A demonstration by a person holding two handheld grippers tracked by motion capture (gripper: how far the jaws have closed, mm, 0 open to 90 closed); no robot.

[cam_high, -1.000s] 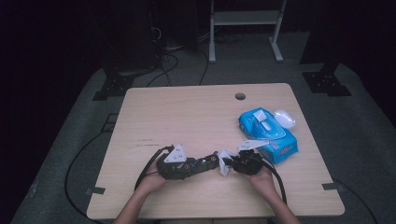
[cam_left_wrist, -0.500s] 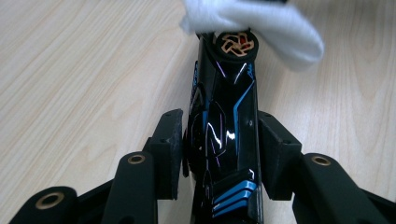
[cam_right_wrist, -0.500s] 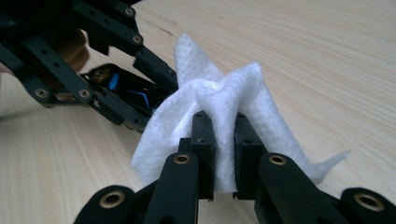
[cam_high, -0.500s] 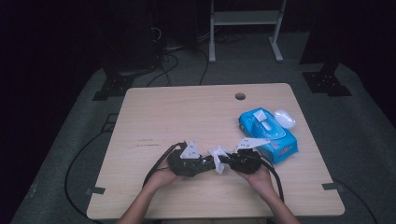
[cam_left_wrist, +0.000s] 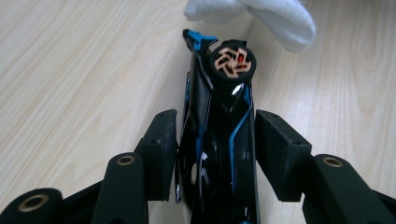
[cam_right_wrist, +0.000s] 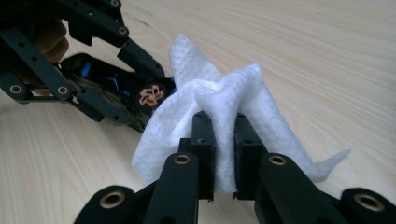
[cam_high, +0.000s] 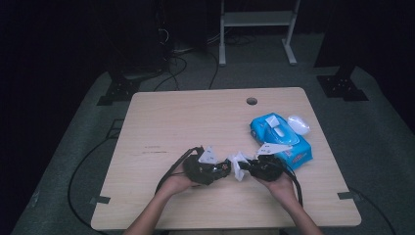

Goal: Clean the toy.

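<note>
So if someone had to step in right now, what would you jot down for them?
Left tongs: jaws have just been opening; the black-and-blue gadget lies between the pads, which now stand off its sides. It looks let go, or nearly so.
Right tongs: shut on a bunched white wipe, held close to the gadget's round copper-coloured end.
Blue wipe pack: on the table, at the right, beside the right hand.
Done: one wipe is out and in hand.
Left: probably re-grip the gadget, finish wiping it, then put both down.
</note>
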